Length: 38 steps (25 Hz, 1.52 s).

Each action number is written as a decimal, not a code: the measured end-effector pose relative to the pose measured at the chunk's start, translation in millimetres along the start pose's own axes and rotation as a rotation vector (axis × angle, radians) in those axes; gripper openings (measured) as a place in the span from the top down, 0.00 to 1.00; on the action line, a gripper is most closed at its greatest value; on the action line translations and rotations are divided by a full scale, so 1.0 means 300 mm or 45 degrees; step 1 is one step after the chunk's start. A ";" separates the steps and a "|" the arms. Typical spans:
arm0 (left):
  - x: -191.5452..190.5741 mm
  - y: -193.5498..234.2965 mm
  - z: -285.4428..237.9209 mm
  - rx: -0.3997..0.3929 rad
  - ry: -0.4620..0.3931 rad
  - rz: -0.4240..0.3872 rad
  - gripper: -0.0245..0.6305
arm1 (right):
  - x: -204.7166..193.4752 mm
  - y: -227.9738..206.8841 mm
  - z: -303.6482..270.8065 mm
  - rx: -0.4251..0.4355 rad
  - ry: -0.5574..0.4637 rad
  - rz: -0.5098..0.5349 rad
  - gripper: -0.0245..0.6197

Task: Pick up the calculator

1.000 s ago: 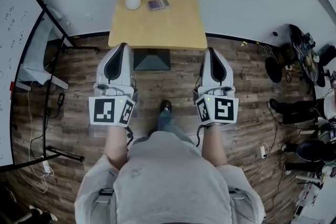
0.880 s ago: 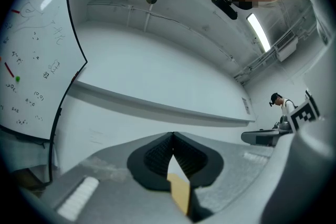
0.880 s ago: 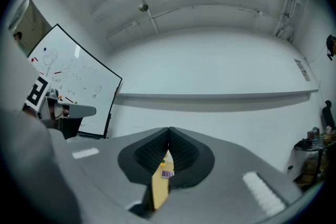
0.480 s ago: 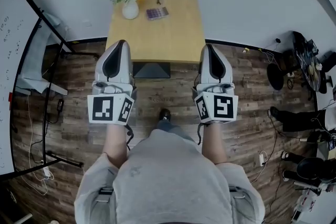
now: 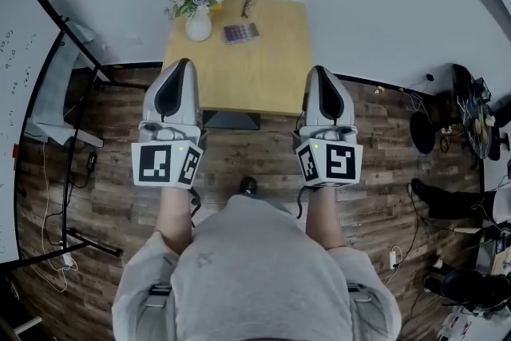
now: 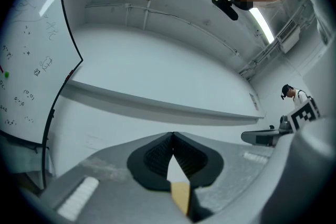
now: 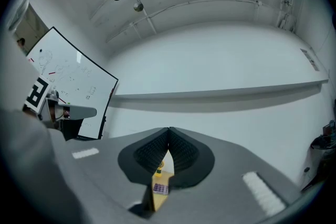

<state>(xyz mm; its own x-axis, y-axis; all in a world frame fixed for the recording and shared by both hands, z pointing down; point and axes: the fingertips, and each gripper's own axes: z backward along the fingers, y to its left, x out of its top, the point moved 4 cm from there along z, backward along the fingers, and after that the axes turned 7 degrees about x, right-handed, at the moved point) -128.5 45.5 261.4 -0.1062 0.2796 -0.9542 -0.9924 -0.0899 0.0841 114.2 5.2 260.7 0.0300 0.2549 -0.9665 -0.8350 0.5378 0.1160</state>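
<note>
The calculator, small with purple keys, lies flat at the far side of the wooden table, just right of a white vase of flowers. My left gripper is shut and empty, held over the table's near left corner. My right gripper is shut and empty by the near right corner. In the right gripper view the calculator shows through the slit below the closed right gripper. The left gripper view shows the closed left gripper and a strip of the table's wood.
A small dark object lies behind the calculator. A whiteboard on a black stand is at the left, and cables and dark equipment at the right. My foot is on the wood floor before the table.
The table and calculator have slid down the head view, closer to me. Both grippers now overlap the table's near edge; they stay shut.
</note>
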 end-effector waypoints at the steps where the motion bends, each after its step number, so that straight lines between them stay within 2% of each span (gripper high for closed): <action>1: -0.002 -0.004 -0.015 0.004 -0.002 -0.004 0.96 | -0.003 -0.013 -0.012 0.004 -0.004 -0.004 0.96; 11: -0.030 -0.059 -0.144 0.040 -0.018 -0.044 0.95 | -0.039 -0.144 -0.114 0.049 -0.043 -0.032 0.96; 18: -0.070 -0.111 -0.180 0.049 0.011 -0.057 0.96 | -0.078 -0.208 -0.136 0.072 -0.043 -0.070 0.96; 28: -0.131 -0.116 -0.267 0.032 0.062 -0.062 0.95 | -0.150 -0.259 -0.191 0.061 -0.002 -0.112 0.96; 38: -0.195 -0.063 -0.464 0.003 0.067 -0.027 0.96 | -0.187 -0.330 -0.370 0.046 0.013 -0.077 0.96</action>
<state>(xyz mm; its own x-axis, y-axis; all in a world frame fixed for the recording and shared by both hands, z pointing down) -95.0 -102.3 275.5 -0.0817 0.2304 -0.9697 -0.9945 -0.0825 0.0642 134.3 -151.4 278.0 0.0740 0.2127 -0.9743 -0.8113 0.5810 0.0652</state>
